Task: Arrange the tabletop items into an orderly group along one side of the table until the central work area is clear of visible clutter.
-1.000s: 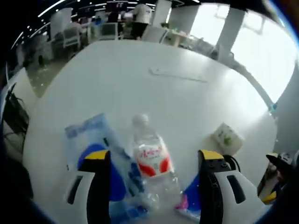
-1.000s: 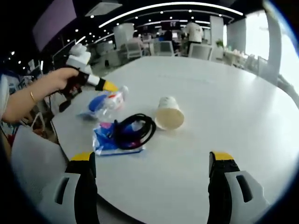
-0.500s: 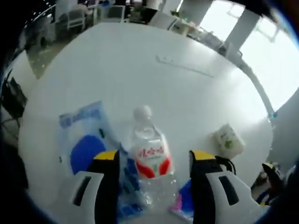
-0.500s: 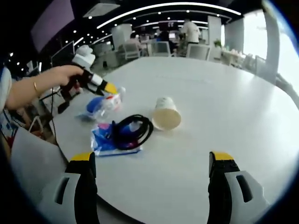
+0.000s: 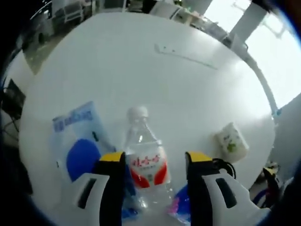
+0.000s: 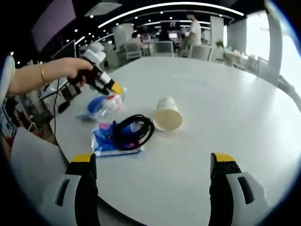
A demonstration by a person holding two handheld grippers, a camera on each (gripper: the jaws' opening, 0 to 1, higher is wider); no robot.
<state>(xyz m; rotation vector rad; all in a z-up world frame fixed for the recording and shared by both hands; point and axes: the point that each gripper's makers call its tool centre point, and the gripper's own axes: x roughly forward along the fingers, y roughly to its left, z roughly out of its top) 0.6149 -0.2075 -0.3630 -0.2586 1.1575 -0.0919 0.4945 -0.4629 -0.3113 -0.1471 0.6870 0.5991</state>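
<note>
Looking along our left gripper (image 5: 153, 162), we see its two yellow-tipped jaws set narrowly apart on either side of a clear water bottle (image 5: 145, 160), level with its red and white label; we cannot tell whether they press the bottle or merely bracket it. The bottle lies on the white round table (image 5: 155, 80) with its white cap pointing away from the jaws. Just left of the left jaw lies a clear plastic bag (image 5: 77, 141) with a blue disc inside it. Right of the right jaw lies a paper cup (image 5: 231, 141) on its side, with a black cable (image 5: 225, 165) between it and that jaw. Our right gripper (image 6: 153, 165) hangs over the near part of the table with jaws spread wide and nothing between them. Ahead of it and to the left lies the coiled cable on a blue packet (image 6: 110, 139), with the cup just to its right, mouth toward us.
</note>
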